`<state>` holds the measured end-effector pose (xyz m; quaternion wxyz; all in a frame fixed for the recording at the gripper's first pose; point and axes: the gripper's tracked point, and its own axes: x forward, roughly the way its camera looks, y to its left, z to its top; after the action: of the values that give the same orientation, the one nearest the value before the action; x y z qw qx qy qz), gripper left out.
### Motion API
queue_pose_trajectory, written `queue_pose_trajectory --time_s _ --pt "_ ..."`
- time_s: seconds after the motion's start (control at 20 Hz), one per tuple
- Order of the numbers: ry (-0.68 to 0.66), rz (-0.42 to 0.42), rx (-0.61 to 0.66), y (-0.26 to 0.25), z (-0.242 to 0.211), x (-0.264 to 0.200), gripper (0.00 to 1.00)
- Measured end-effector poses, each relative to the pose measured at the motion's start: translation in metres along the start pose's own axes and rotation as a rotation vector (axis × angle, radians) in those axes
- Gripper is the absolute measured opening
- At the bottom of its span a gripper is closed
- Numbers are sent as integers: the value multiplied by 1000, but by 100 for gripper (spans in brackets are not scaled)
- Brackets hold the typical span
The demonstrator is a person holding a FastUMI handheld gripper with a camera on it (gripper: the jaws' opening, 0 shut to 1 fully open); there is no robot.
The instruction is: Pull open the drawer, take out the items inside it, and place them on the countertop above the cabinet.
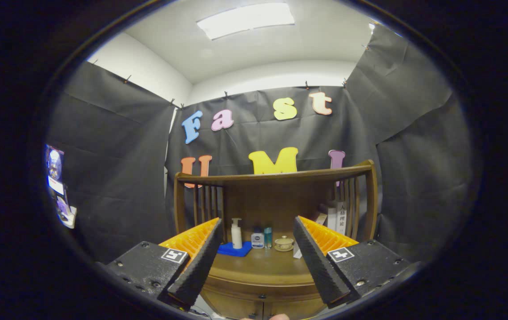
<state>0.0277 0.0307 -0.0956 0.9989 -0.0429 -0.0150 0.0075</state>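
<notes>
My gripper (257,224) is open, its two black ribbed fingers (198,262) with orange backs spread wide and holding nothing. Beyond them stands a brown wooden cabinet with a railed back (276,178). Its countertop (258,266) lies just ahead of and below the fingertips. The drawer front (260,295) sits shut under the countertop's edge, with small knobs showing low between the fingers. What is inside the drawer is hidden.
At the back of the countertop stand a white pump bottle (236,233) on a blue pad (235,249), a small jar (257,239), a slim teal bottle (268,237), a lidded bowl (284,243) and books (336,218) at the right. Black cloth walls surround the cabinet.
</notes>
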Motion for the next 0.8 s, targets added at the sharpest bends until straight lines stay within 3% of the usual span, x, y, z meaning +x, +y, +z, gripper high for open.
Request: queue_pose_trajectory --time_s 0.35,0.8 --pt "94 -12 31 10 -97 21 99" --pt "248 -90 38 -16 -215 56 99"
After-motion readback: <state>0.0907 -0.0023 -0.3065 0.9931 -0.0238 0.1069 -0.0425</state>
